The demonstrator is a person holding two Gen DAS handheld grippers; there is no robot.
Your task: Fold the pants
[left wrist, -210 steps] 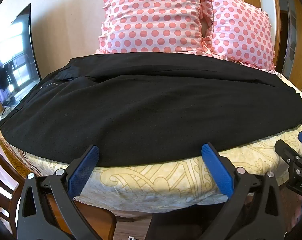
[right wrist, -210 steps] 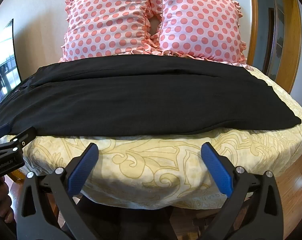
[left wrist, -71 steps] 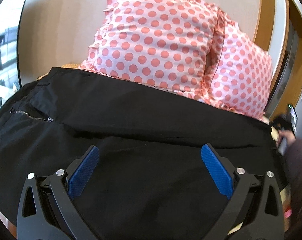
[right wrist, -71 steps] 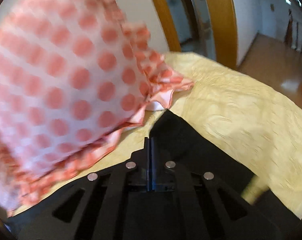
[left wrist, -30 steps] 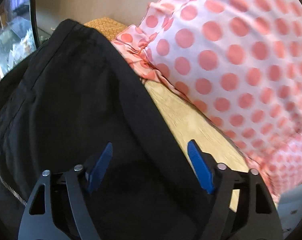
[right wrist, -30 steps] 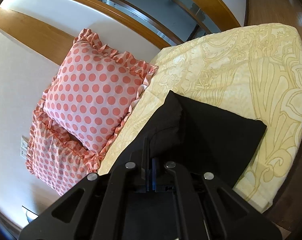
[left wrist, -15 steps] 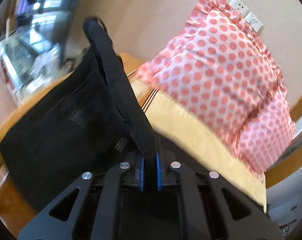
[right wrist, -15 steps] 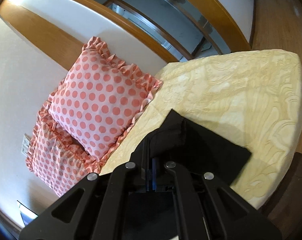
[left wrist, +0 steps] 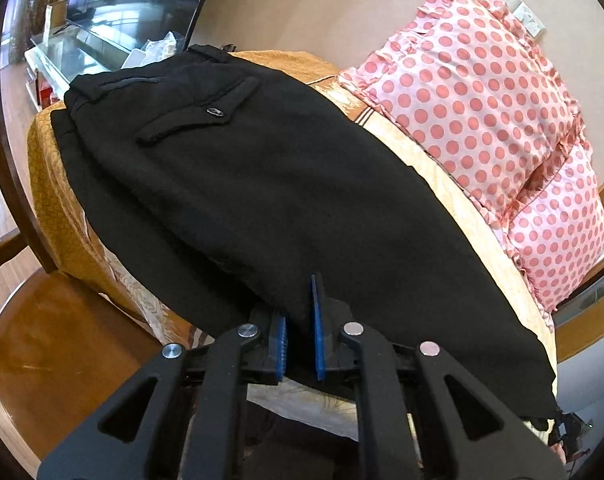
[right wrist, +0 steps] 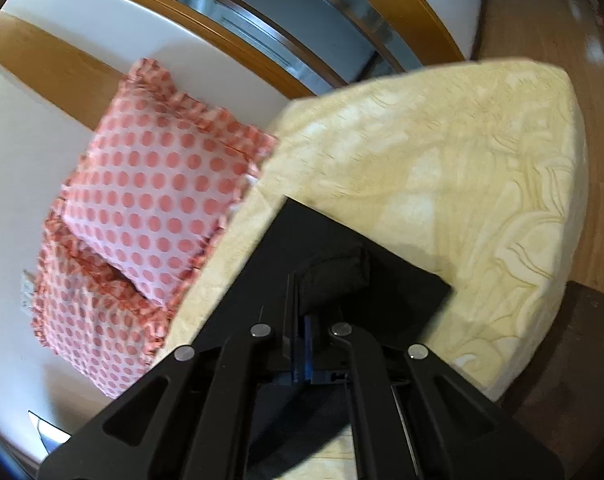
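The black pants lie folded lengthwise on the yellow patterned bed; the back pocket and waistband sit at the far left end. My left gripper is shut on the pants' near edge at the front of the bed. In the right wrist view the pants' leg end lies on the bed, and my right gripper is shut on a pinched fold of it.
Two pink polka-dot pillows lean against the wall behind the bed, also in the right wrist view. A TV and glass stand are at far left. A wooden chair stands at the bed's left corner. Wooden floor lies beyond the bed.
My left gripper closed on the waist edge and carried it over toward the front, so the back pocket now faces up. My right gripper stayed shut on the leg end and brought it forward.
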